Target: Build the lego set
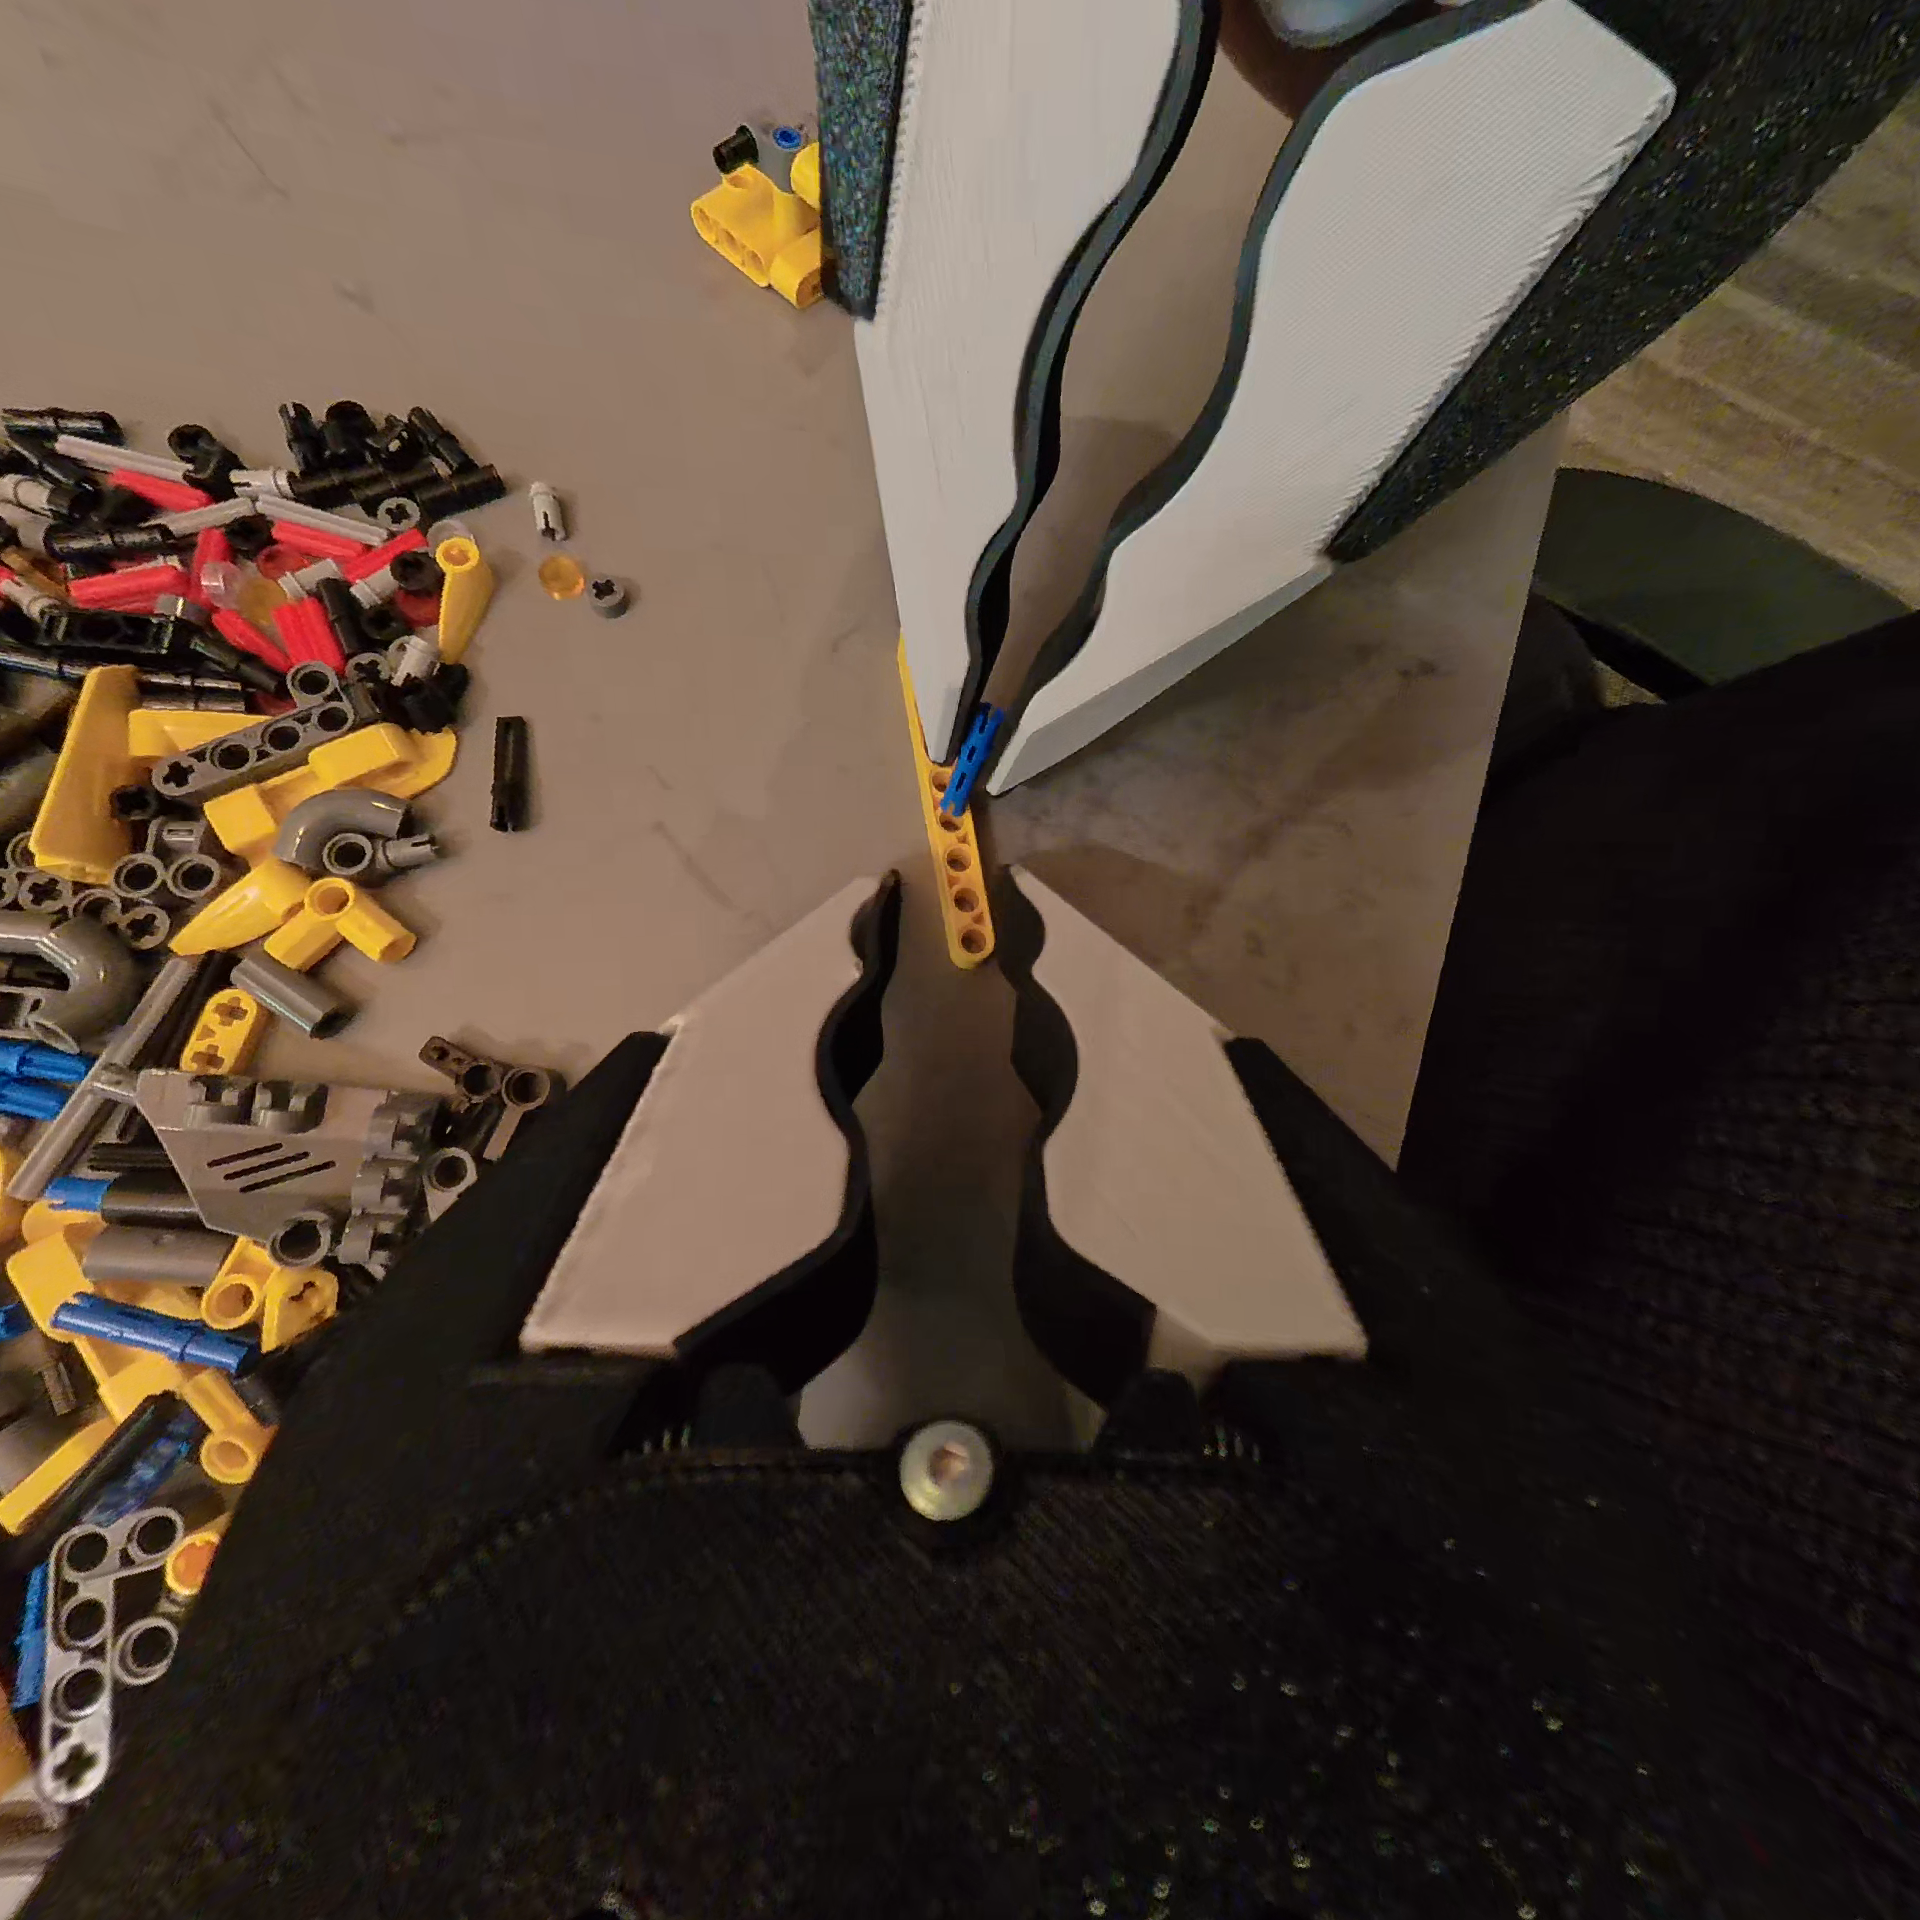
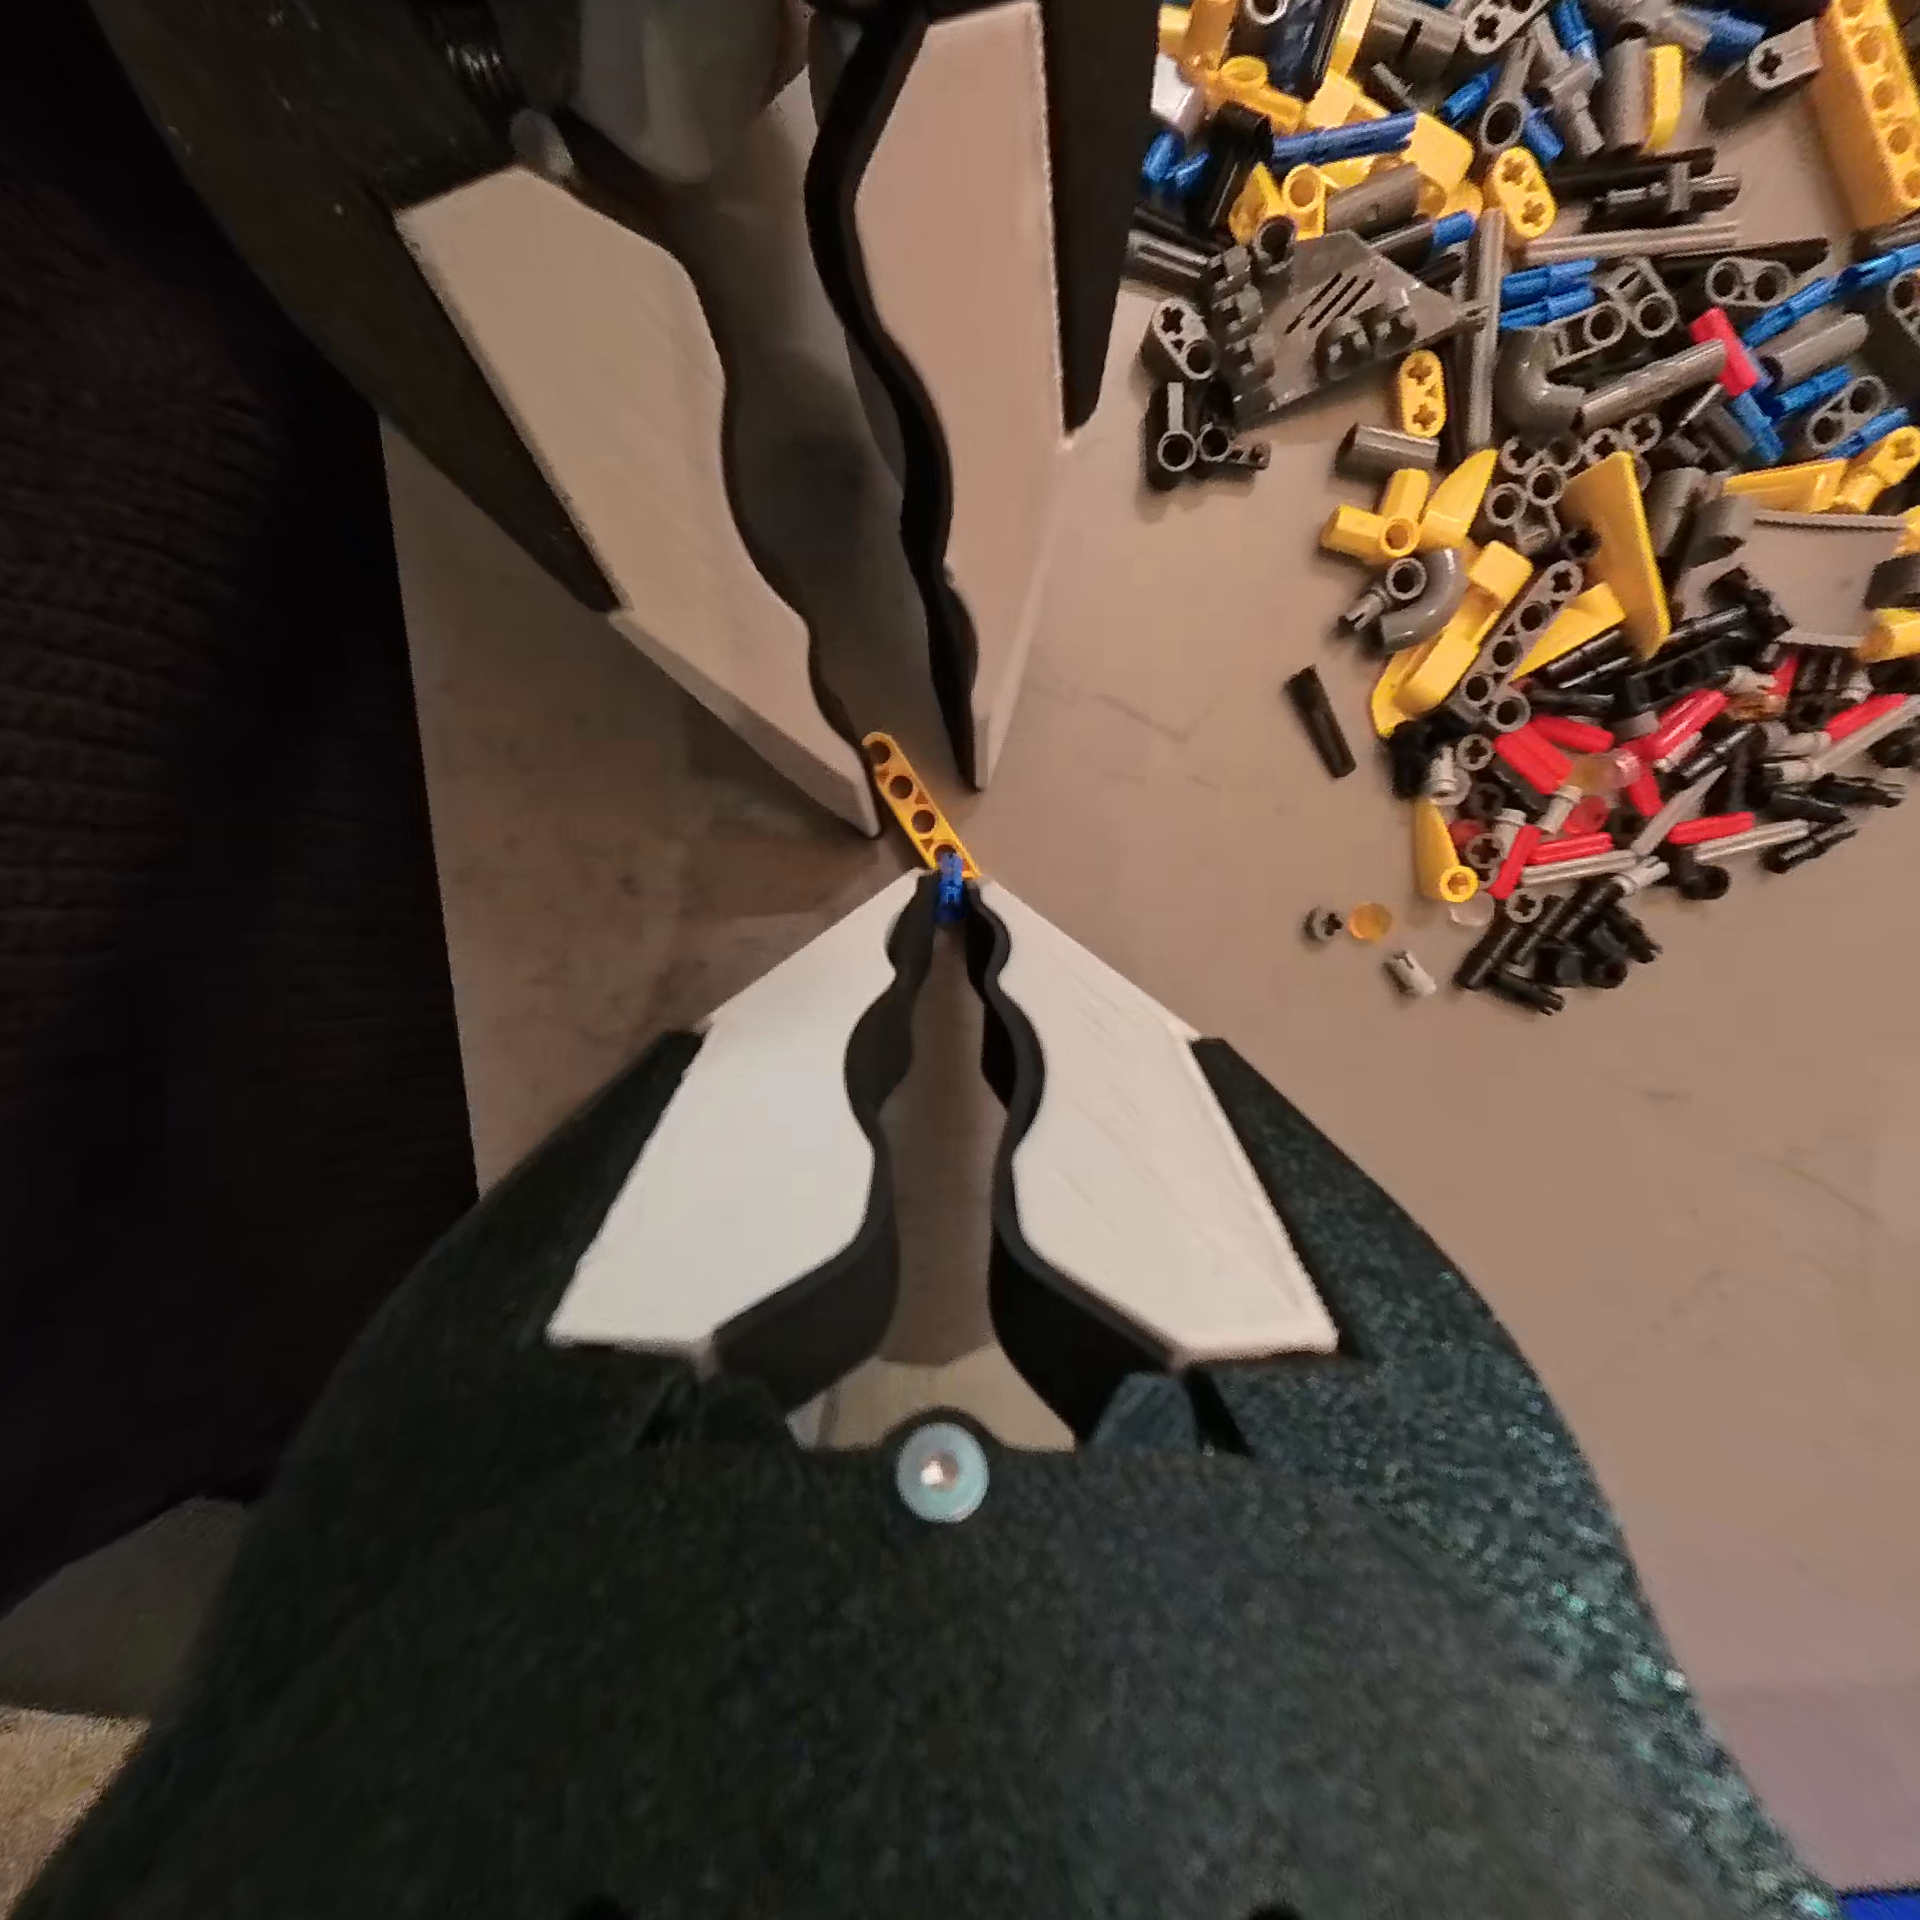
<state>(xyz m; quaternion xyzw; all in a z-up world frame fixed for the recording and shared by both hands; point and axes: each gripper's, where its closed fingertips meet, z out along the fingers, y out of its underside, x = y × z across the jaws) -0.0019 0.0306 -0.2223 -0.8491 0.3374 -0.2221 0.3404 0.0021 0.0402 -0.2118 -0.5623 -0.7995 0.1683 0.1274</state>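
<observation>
While the left wrist view looks down its own left tongs point(image 1: 954, 883), these stand apart; the near end of a yellow holed beam point(image 1: 961, 894) lies between the tips with a gap showing on each side, so they straddle it rather than pinch it; whether a pad touches the beam I cannot tell. The right tongs point(image 1: 975, 769) come in from the top, clamped together on a short blue pin point(image 1: 971, 758); the pin is held by one end, so its free end stays bare, and it sits right on the beam's row of holes. The beam's far end runs behind one right finger; it looks to lie low over the grey bench point(image 1: 675, 416), though contact is unclear. Well to the left is a pile of loose building parts point(image 1: 208, 831), yellow, black, red, grey and blue; a lone black pin point(image 1: 509, 774) lies between pile and tongs; a small yellow assembly point(image 1: 758, 229) sits farther off, partly hidden by the right tongs.

In the right wrist view the right tongs point(image 2: 945, 894) are shut on the blue pin point(image 2: 948, 885) at their very tips, which meet the beam point(image 2: 914, 800) at its nearer end; the left tongs point(image 2: 922, 805) reach down from above, tips parted around the beam's other end, probably fencing it so it cannot slide. The parts pile point(image 2: 1558, 416) fills the upper right, well clear of both tongs.
</observation>
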